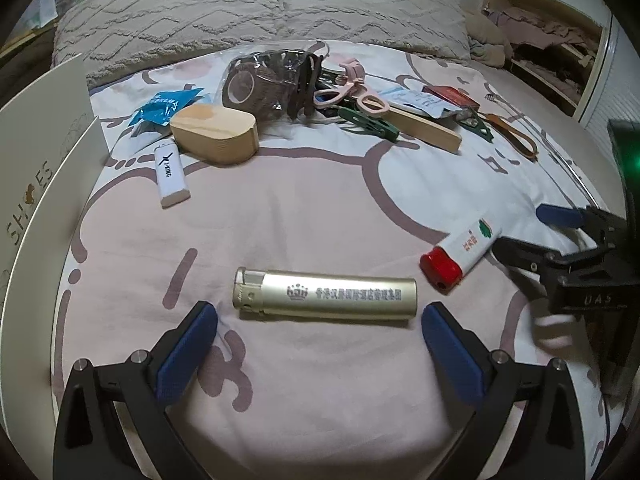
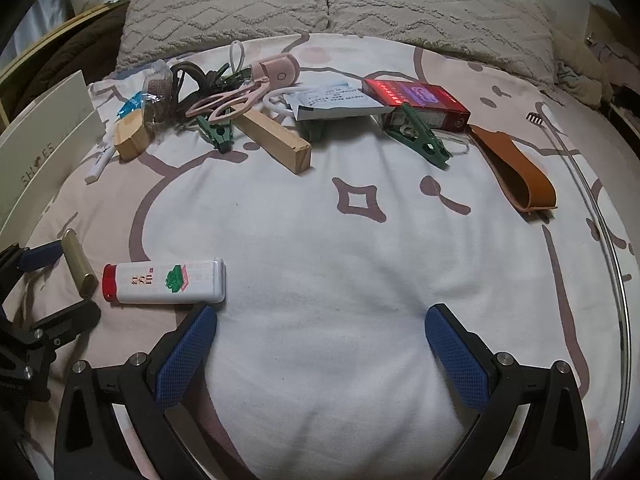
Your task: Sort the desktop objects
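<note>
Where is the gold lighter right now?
The gold lighter lies flat on the bedsheet, just ahead of the open left gripper in its view. The red-capped white lighter lies to its right.

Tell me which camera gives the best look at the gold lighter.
The left wrist view. There the gold lighter lies full length just beyond the open left gripper, its crown logo and printed text visible. The right wrist view shows it only at the left edge, foreshortened and small, its print out of sight.
</note>
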Motion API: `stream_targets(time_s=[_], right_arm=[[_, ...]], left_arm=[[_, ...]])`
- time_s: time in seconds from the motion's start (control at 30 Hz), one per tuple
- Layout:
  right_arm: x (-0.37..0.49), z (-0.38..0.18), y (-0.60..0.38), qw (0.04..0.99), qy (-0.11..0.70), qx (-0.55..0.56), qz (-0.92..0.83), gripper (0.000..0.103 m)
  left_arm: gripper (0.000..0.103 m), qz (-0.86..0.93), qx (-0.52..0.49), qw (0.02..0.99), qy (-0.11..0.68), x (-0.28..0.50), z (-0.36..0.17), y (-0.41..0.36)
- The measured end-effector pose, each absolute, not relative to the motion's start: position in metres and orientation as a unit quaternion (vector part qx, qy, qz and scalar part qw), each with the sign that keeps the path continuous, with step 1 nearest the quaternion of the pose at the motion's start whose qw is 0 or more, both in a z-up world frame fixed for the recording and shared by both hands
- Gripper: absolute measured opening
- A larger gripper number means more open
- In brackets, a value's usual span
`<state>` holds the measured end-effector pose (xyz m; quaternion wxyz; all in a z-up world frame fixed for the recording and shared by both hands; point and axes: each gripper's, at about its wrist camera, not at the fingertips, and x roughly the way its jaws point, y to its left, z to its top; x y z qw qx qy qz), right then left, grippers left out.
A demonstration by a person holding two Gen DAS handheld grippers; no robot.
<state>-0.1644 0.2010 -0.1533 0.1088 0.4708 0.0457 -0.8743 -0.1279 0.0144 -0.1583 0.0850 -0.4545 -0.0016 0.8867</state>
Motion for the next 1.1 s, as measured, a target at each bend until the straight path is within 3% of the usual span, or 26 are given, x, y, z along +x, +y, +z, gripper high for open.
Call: stream_targets(time_s=[0.4,0.6,0.9,1.1], right_arm=[[-0.157,-0.154,0.192,0.083,0.065,0.460,-0.882,0.103],[-0.145,-0.149,0.189,0.097,0.056,0.449,-0.886,0.103],[-0.123,-0.137,0.141,0.128,0.159,0.407,-0.891,0.103],[-0.132,-0.134,0.128,0.141,0.162,0.426,-0.879,0.103]], left_arm=[[0.102,0.890,-0.450,0.075,0.000,-0.132,-0.157,0.013],[0.083,0.894,-0.442,0.067,-0.026,-0.130,-0.153,0.001],[0.083,0.894,-0.446,0.042,-0.026,-0.126,-0.147,-0.020],[0.083,0.889,-0.454,0.044,-0.047,-0.129,-0.147,-0.037]])
